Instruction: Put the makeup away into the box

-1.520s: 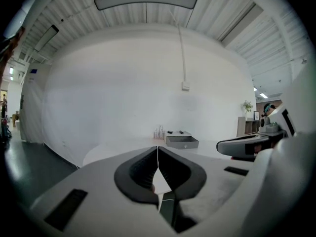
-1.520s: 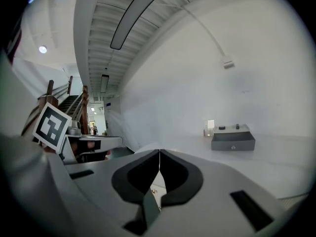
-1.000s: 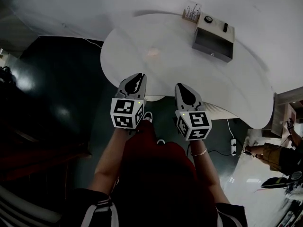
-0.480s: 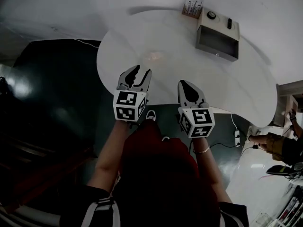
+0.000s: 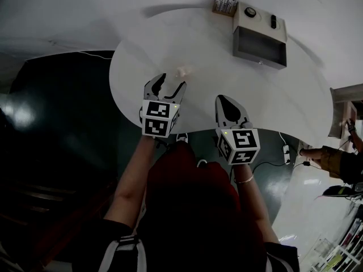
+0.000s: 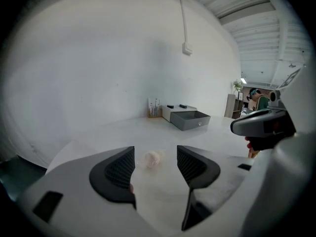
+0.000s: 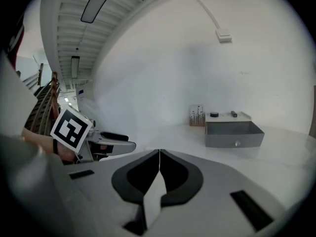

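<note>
A small pale pink round makeup item lies on the white round table. My left gripper hovers just short of it with its jaws opening wide. In the left gripper view the pink item sits on the table ahead, framed by the two pads of the left gripper but apart from them. The grey box stands at the table's far right with its drawer pulled out, also in view as the box. Over the near table edge my right gripper is shut and empty, the jaws meeting.
Two small dark items rest on top of the box. A small rack of upright tubes stands beside it. Dark floor lies left of the table. A person and a power strip are at the right edge.
The left gripper's jaws went from shut to wide open. Both grippers moved forward over the table, the left one closing in on the pink item. The right stayed shut.
</note>
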The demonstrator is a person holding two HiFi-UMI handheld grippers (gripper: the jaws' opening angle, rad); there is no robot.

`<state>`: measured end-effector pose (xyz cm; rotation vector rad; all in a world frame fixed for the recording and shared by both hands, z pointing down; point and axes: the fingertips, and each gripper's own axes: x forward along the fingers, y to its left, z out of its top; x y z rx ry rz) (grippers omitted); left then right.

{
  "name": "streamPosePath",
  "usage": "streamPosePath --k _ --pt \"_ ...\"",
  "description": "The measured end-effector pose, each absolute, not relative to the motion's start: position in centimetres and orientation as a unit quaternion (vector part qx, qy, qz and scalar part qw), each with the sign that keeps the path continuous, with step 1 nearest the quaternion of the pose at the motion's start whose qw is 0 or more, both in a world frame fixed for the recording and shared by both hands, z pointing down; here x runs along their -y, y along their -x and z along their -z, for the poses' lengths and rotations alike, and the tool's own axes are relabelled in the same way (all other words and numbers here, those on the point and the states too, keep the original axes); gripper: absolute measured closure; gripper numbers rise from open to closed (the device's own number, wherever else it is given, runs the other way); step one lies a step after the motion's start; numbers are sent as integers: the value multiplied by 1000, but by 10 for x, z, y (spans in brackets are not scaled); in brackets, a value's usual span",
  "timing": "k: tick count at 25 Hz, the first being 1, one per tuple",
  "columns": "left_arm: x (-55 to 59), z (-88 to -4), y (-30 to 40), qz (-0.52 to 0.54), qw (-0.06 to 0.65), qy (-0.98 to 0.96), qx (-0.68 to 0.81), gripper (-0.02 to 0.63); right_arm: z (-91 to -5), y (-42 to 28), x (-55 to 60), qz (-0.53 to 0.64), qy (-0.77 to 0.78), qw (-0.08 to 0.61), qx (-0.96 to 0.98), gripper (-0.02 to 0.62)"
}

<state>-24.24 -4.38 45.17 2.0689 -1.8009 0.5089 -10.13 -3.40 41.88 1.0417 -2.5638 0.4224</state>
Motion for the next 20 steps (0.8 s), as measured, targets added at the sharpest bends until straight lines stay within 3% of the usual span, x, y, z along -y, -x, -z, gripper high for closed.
streamPosePath --k 20 --pt "101 -507 238 -259 198 -765 555 354 -442 106 76 -180 -423 194 866 580"
